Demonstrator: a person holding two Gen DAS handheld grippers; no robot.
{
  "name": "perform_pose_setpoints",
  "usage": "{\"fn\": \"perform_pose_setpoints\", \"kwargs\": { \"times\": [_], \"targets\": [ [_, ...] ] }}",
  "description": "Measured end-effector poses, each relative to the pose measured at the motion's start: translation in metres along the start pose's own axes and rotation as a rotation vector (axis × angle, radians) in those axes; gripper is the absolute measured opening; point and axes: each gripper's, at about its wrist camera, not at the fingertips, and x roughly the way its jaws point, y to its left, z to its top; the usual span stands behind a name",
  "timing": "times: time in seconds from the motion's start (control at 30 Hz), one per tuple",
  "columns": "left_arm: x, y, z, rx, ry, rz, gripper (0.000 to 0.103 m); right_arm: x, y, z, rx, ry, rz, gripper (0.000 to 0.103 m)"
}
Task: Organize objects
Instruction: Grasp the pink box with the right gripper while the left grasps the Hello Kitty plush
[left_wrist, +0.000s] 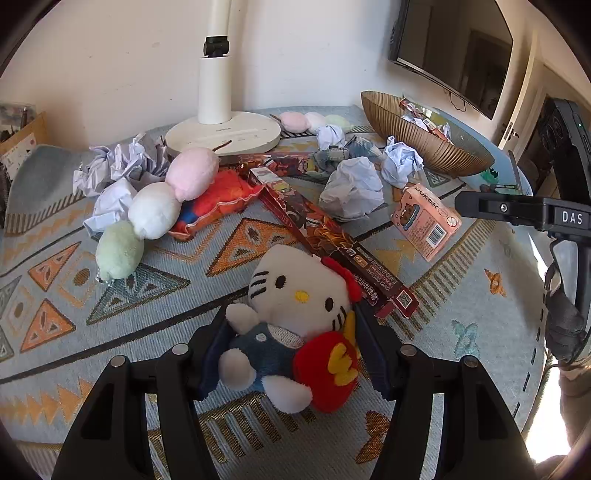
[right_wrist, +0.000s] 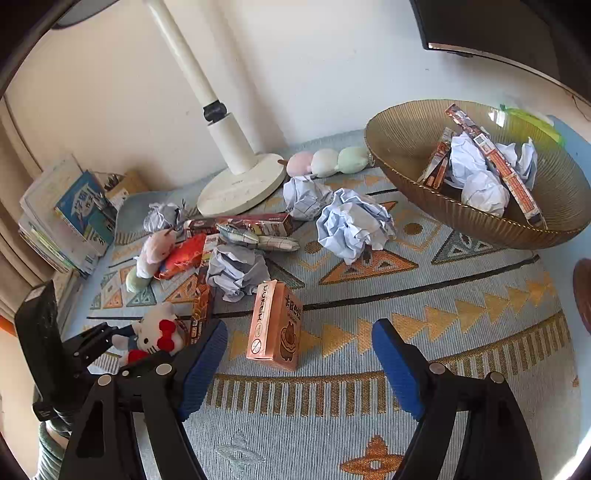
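Left gripper (left_wrist: 291, 343) low over the patterned rug (left_wrist: 110, 314), jaws either side of the Hello Kitty plush (left_wrist: 295, 317) and touching its flanks; gripping the plush, by the look of it. Plush lies face up on the rug, red bow toward the long red box (left_wrist: 332, 243), which lies just beyond its head. Right gripper (right_wrist: 299, 354) over the same rug, jaws spread wide, nothing between them. Pink carton (right_wrist: 275, 325) upright just ahead of the right gripper, not touching either pad. Landmark: ribbed brown bowl (right_wrist: 406, 147) on the rug's far right, holding crumpled paper and red boxes. Between bowl and plush: crumpled paper balls (right_wrist: 354, 225), more red boxes. Three-ball dumpling plush (left_wrist: 147, 214) left of the long red box, next to an orange packet (left_wrist: 221, 199). White lamp base (left_wrist: 221, 136) behind the clutter, against the wall.
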Motion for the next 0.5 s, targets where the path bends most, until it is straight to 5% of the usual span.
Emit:
{"fn": "perform_pose_setpoints", "kwargs": {
  "times": [0.33, 0.5],
  "targets": [
    [0.0, -0.001, 0.0, 0.004, -0.005, 0.003, 0.061, -0.004, -0.039, 0.0, 0.078, 0.001, -0.189, 0.079],
    [0.0, -0.002, -0.001, 0.004, -0.003, 0.006, 0.061, 0.004, -0.022, -0.006, 0.03, 0.028, -0.061, 0.079]
  ]
}}
